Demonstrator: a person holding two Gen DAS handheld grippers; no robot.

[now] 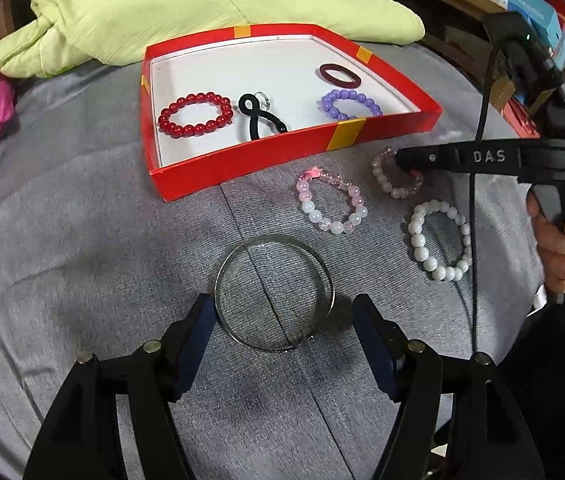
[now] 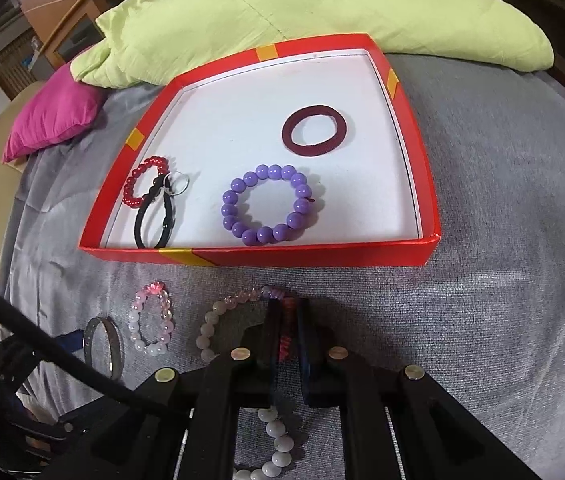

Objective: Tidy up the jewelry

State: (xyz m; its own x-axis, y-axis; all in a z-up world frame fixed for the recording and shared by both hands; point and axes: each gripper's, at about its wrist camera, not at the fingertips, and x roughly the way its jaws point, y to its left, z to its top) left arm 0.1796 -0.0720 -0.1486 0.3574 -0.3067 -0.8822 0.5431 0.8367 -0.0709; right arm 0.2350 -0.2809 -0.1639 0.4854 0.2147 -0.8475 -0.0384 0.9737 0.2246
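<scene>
The red box (image 1: pixel 250 156) sits on a grey cloth (image 1: pixel 82 240), and everything else is placed from it. Inside the box lie a red bead bracelet (image 1: pixel 196 115) near its left wall, a black hair tie (image 1: pixel 260 116) just right of that with a small silver ring (image 2: pixel 180 182) touching it, a purple bead bracelet (image 2: pixel 268 205) toward the front right, and a dark red hair band (image 2: pixel 314 131) behind the purple one.

In front of the box, on the cloth, lie four more pieces. A pink and white bracelet (image 1: pixel 332 202) lies just before the front wall. A pale pink bracelet (image 1: pixel 396 174) lies to its right, also close to the front wall. A white bead bracelet (image 1: pixel 440 240) lies farther out from the box, and a silver bangle (image 1: pixel 274 292) lies farthest out.

The left gripper (image 1: pixel 284 322) is spread wide and holds nothing, its fingers either side of the bangle's near half, the left pad right by the rim.

The right gripper (image 2: pixel 287 320) is nearly closed, its fingers pinching the far end of the pale pink bracelet just before the box's front wall. The rest of that bracelet rests on the cloth.

Behind the box lies a light green quilt (image 1: pixel 202 8), with a pink cushion (image 2: pixel 52 118) off the box's left rear corner.
</scene>
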